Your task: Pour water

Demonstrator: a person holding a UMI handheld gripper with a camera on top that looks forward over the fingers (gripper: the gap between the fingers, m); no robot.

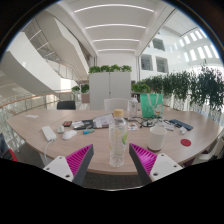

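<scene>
A clear plastic water bottle (119,138) with a pale cap stands upright on the oval wooden table (30,122), near its front edge. My gripper (113,162) is open. Its two fingers with magenta pads (78,159) stand on either side of the bottle's lower part, with a gap on each side. The bottle rests on the table between the fingers. A white cup (157,137) stands on the table just to the right of the bottle, beyond the right finger.
The table holds a white box (48,133), a small cup (68,131), papers (104,122), a red round thing (185,143) and green items (150,103) at the back. Chairs and green plants (185,88) ring the table's far side.
</scene>
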